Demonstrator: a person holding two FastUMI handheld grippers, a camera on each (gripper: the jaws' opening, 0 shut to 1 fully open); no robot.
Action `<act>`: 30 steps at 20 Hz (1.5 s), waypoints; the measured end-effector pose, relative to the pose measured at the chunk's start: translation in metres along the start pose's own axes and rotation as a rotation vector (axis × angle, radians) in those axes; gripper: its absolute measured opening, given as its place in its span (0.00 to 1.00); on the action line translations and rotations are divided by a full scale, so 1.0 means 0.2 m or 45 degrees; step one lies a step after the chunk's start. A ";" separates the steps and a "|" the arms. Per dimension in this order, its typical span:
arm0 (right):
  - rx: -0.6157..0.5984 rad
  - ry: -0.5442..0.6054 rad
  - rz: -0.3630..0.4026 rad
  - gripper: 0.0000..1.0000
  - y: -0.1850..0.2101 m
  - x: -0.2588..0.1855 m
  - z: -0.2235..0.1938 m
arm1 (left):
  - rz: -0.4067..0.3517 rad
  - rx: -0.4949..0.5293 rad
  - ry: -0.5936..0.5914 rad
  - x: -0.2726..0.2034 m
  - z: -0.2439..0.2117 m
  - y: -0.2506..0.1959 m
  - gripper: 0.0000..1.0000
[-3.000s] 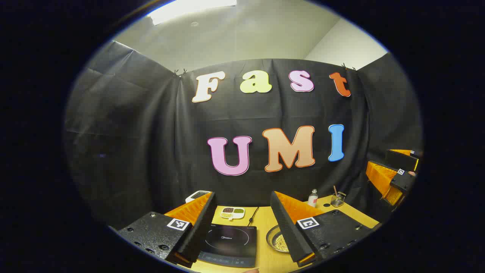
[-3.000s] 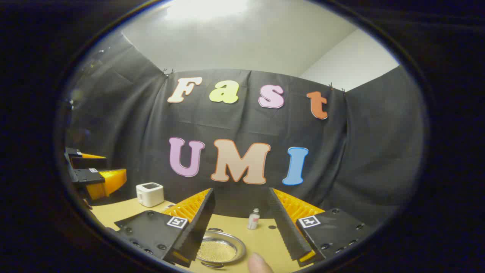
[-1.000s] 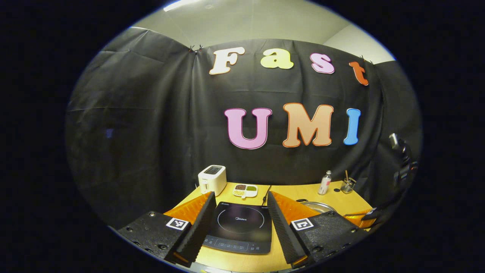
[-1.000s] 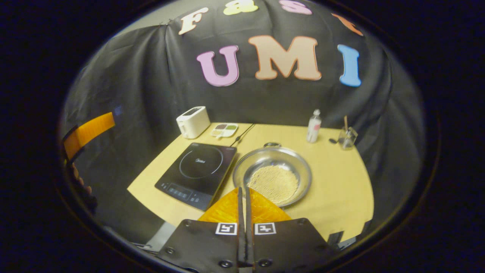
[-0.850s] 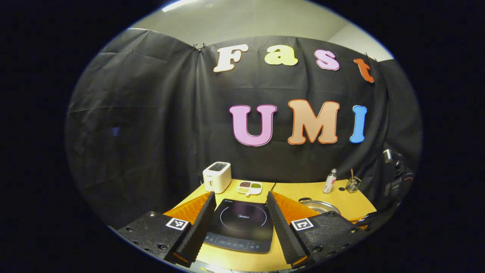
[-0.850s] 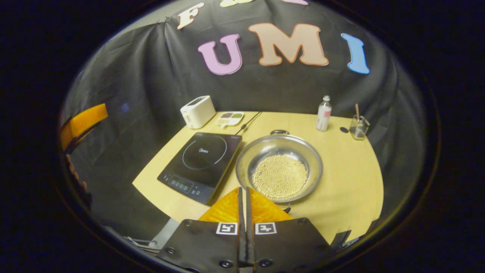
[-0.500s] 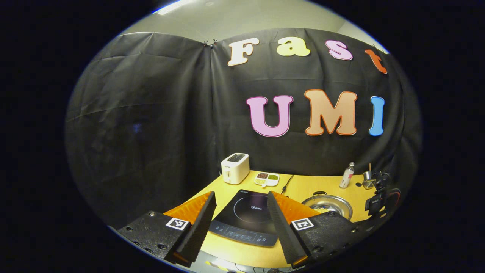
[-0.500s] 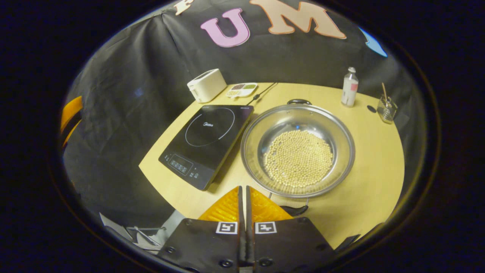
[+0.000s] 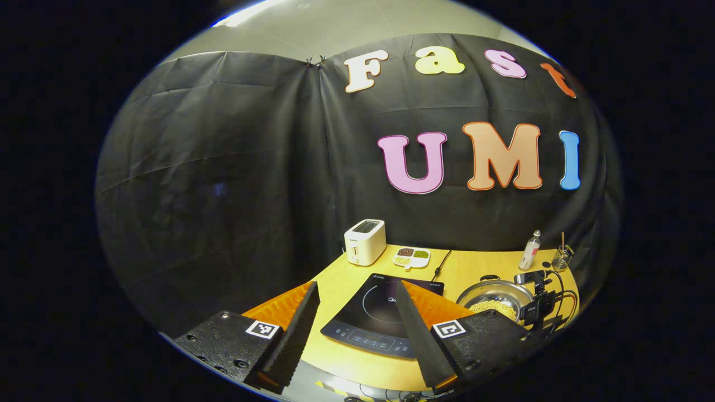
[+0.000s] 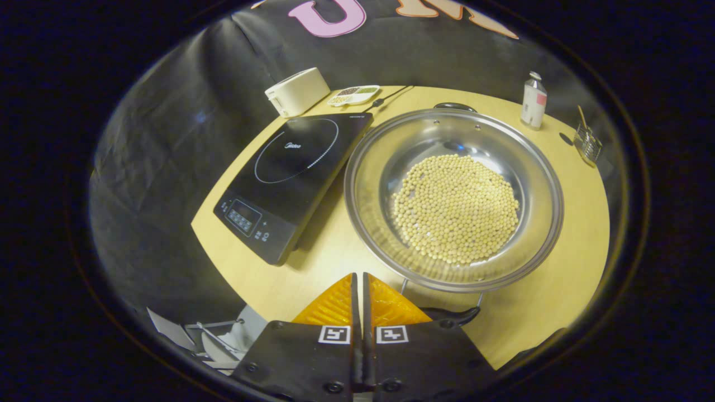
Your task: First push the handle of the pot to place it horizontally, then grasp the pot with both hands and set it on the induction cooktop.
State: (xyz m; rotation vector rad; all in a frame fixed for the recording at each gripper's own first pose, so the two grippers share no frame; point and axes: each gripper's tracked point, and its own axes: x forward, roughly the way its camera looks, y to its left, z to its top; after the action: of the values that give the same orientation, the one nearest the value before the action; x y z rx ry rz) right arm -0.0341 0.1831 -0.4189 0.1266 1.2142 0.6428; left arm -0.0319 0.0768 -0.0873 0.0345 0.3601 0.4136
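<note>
While the right claw [image 10: 357, 279] sits with fingers pressed together and nothing between them, just above the near handle [image 10: 452, 317] of the steel pot [image 10: 453, 201], the left claw [image 9: 354, 329] hangs wide open and empty over the counter [image 9: 346, 290] edge. Pot holds soybeans [image 10: 455, 207], sits on the counter just right of the induction cooktop [image 10: 290, 173], not on it.
</note>
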 end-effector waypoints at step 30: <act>0.135 0.027 -0.323 0.03 -0.94 -0.17 0.00 | -0.110 0.009 0.044 0.09 -0.03 -0.26 0.82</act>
State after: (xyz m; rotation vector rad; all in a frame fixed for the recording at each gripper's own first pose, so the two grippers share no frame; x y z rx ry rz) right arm 0.0321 0.0114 -0.4704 0.0531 1.2601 0.3592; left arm 0.0022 0.0362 -0.1044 0.0186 0.3955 0.3275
